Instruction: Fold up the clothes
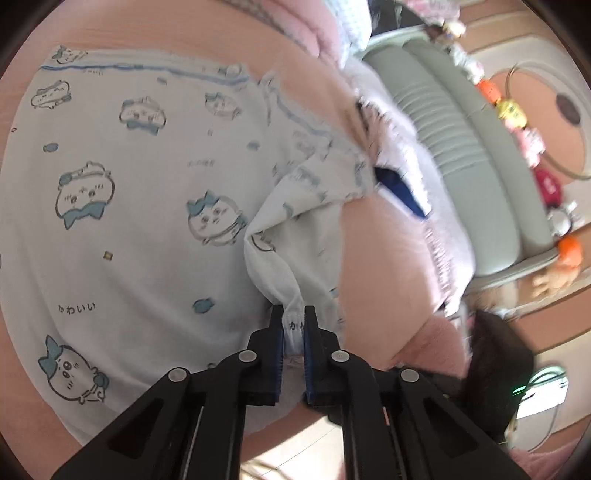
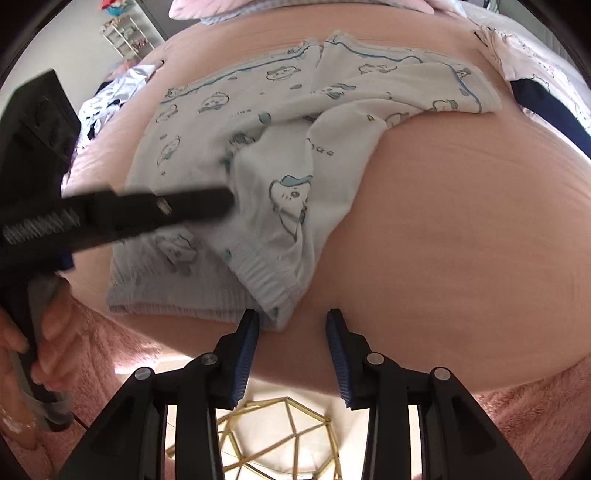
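Bed (image 2: 461,229) with smooth pink sheet carries everything. White pyjama garment (image 2: 229,122) with blue cartoon print lies directly on sheet, spread over left and middle, one part folded back over itself, ribbed waistband at near edge. Right half of sheet bare. Far right corner: pale printed clothes with dark blue piece (image 2: 546,103). Far left: crumpled white and dark clothing heap (image 2: 110,96). Far edge: pink pillow (image 2: 207,7). Fluffy pink blanket (image 2: 535,406) along near edge.
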{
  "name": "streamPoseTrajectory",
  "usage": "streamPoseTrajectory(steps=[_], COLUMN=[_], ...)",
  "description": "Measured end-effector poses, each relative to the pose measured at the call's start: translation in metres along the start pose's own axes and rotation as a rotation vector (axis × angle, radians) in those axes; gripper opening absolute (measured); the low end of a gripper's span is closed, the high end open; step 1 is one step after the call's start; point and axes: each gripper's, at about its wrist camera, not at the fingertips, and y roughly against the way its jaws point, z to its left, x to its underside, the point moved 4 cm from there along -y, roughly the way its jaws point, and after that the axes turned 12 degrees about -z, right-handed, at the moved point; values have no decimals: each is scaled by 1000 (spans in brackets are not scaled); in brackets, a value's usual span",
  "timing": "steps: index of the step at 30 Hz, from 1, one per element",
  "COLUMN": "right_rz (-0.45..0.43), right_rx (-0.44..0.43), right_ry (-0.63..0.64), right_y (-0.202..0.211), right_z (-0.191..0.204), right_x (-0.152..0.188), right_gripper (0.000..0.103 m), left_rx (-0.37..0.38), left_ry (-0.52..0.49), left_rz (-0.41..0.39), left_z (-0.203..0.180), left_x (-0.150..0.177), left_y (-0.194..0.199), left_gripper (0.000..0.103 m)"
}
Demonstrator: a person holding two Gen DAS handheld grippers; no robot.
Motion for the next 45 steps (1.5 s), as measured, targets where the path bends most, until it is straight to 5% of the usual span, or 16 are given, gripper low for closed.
streamPoseTrajectory(steps=[5,9,15,20,25,30,35,41,45], right_rz=[-56,-136,-135,-68,-57,-59,-82,-172,-44], right_rx=[-51,-105,-7,104,84,-26,-85,-105,-21], right_ry=[-38,-9,66,194,180,148,253,60,87], right_y=[23,34,7,-3,19,35,60,63,23], right_z=[2,18,40,44,30,33,52,38,37], right_x=[-7,-27,-41,-22,-19,-27,-22,-40,-32], right_gripper=[38,46,47,47,54,54,54,54,54], left_rx=[33,-12,-36,-118,-155,-177,-164,-162,-165], left_ry=[0,-15,17,46,65,127,159,167,179], left_rz=[-72,-110,-134,-184,-195,-216,-233,-179,-159], left_z=[-7,-3,9,20,27,43,53,55,62], left_x=[-13,-19,-17,-15,8,26,22,38,46], left_y=[30,39,50,63,74,88,101,91,87], left_gripper=[7,7,7,7,7,7,7,7,7])
